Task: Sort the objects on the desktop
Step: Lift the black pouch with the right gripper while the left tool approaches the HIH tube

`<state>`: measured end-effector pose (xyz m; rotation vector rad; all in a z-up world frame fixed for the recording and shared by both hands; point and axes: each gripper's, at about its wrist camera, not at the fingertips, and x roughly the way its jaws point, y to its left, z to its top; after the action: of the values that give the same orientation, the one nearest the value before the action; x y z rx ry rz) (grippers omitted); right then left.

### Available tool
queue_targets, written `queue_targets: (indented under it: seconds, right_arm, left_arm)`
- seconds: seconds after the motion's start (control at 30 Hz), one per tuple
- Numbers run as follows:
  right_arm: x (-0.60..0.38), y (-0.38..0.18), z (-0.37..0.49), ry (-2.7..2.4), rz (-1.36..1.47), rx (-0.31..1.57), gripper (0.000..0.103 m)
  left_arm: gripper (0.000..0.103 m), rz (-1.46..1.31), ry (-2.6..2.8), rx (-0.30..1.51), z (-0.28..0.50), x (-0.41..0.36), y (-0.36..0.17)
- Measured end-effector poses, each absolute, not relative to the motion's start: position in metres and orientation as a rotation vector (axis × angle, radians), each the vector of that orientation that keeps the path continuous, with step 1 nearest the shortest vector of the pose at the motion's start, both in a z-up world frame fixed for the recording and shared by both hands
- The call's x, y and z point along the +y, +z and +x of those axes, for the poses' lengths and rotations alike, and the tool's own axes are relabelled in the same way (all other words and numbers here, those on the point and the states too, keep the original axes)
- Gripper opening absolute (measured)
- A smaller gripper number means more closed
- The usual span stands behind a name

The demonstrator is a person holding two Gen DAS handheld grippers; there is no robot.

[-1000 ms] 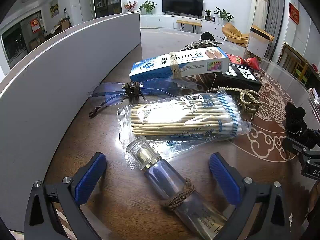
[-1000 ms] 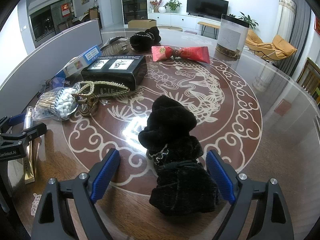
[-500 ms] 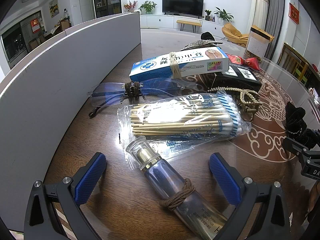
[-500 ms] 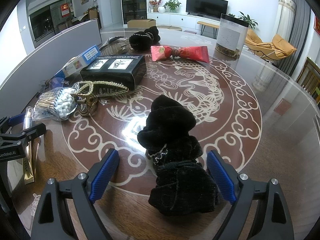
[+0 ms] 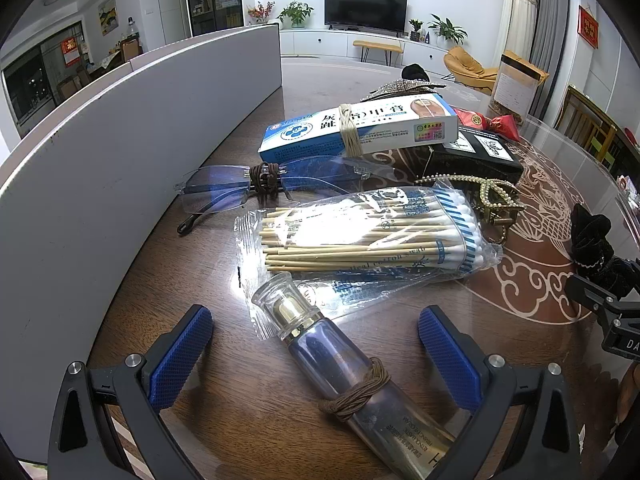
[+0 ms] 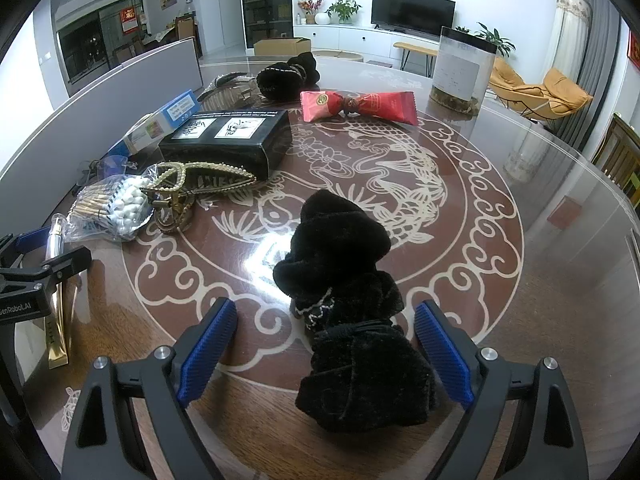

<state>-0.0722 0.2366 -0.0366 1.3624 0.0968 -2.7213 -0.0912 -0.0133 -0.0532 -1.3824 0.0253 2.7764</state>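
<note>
At the far left stands a grey partition, running along the edge of the tabletop. The left tool hangs just above the wood with its blue pads spread wide, gripping nothing. Between those pads lies a clear bottle with a gold neck and a brown cord tied around it, its cap pointing away from the tool; neither pad touches it. Just beyond the cap sits a bag of cotton swabs, and farther ahead a pair of rimless glasses with a brown cord knotted at the bridge. Beyond them a blue and white box lies bound with twine, touching a black box to its right. A pearl-studded hair clip rests just right of the swabs.

The right tool is also wide open and holds nothing. A black plush scrunchie bundle lies between its pads and stretches ahead of them, close to the right pad, though contact cannot be told. Ahead and to the left of this tool are the hair clip and black box. Farther ahead lies a red wrapped packet, with another black plush piece behind it. Ahead to the right stands a clear canister.
</note>
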Motion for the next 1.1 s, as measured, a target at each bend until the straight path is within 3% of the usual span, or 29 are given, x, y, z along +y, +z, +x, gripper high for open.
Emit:
queue_targets:
  seconds: [0.47,0.67,1.1]
  right_arm:
    - [0.237,-0.036,-0.071,-2.714,1.359,0.088,0.093]
    - [0.268,-0.014,-0.043,-2.718,1.216,-0.059,0.093]
    - [0.263,-0.024,-0.078,-2.514,1.284,0.108,0.093]
  left_arm:
    - [0.103,-1.383,2.776,0.025,-0.091,-0.013,-0.053]
    - [0.103,-1.382,2.776,0.025,-0.091,-0.013,-0.053]
    - [0.103,-1.383,2.776,0.025,-0.091,-0.013,-0.053]
